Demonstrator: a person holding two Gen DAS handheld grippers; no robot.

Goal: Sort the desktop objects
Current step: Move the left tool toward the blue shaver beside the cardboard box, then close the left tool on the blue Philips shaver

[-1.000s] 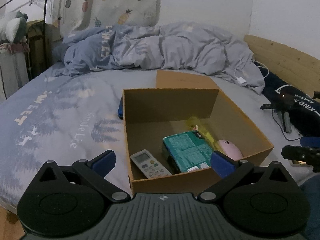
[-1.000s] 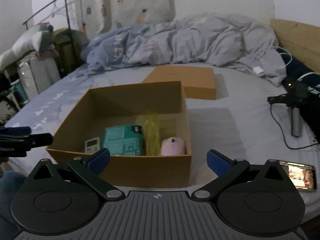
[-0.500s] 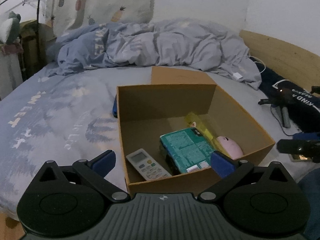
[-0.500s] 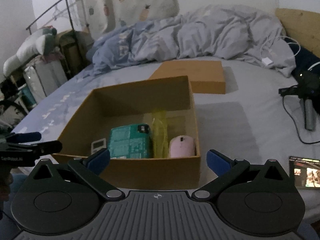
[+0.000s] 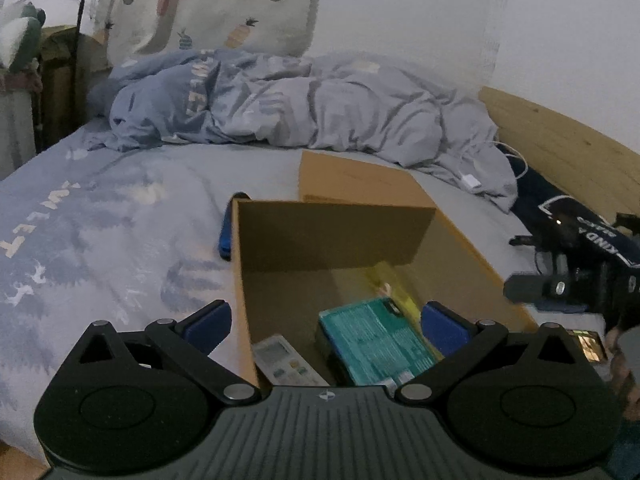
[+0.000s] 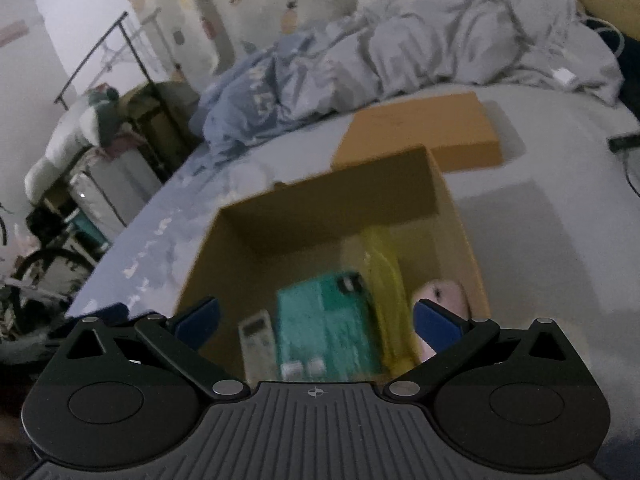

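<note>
An open cardboard box (image 5: 332,236) sits on the bed. Inside it lie a white remote (image 5: 286,362), a teal packet (image 5: 374,340) and a yellow bag (image 5: 390,280). My left gripper (image 5: 326,322) hangs open over the box's near left corner, holding nothing. In the blurred right wrist view the same box (image 6: 332,204) holds the remote (image 6: 258,338), the teal packet (image 6: 324,328), the yellow bag (image 6: 386,280) and a pink mouse (image 6: 442,296). My right gripper (image 6: 316,320) stands open above the box's near edge, empty.
A blue flat object (image 5: 225,236) lies against the box's left wall. The box lid (image 5: 356,178) rests behind it, before a crumpled duvet (image 5: 304,108). A lit phone (image 5: 586,344) and a black stand with cables (image 5: 560,240) lie at the right. A clothes rack (image 6: 104,60) stands at the left.
Both grippers have moved forward and closer over the box, which now fills more of each view. The right wrist view has swung and is blurred. Both stay open.
</note>
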